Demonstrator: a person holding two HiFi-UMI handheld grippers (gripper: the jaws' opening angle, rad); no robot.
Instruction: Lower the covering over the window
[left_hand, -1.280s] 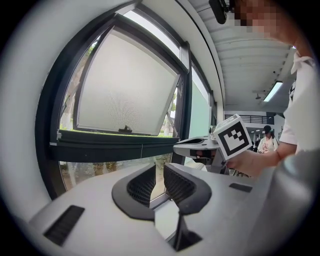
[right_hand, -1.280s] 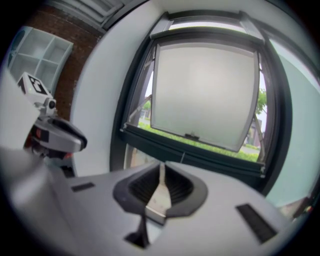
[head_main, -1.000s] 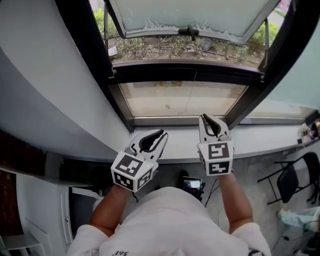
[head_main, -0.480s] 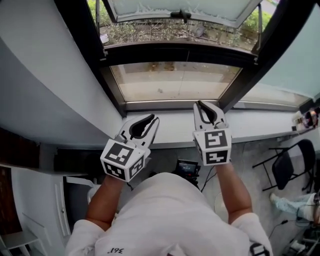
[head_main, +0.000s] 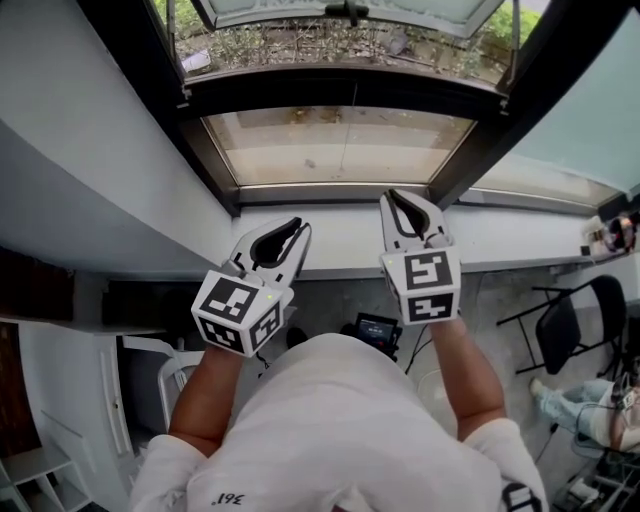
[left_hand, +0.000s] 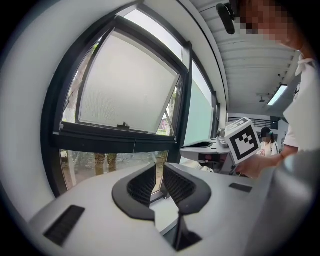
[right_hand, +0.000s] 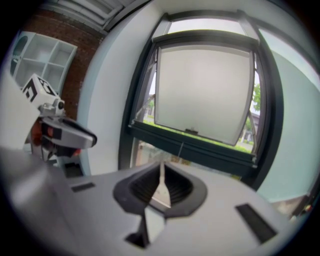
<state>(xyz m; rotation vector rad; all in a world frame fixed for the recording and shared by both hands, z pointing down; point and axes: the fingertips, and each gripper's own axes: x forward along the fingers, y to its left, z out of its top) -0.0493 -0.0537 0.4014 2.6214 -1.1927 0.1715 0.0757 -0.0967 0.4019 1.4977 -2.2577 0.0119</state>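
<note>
Holds the left tool and the right tool side by side but apart, both pointing at the window, tips over the white sill in the head view. Shows the left jaws a little spread, with nothing between. Shows the right jaws pressed together at the tips, pinching nothing. Faces a frosted sash tilted outward above a clear pane. Cannot make out the covering itself in any view; finds only a thin cord before the clear pane.
</note>
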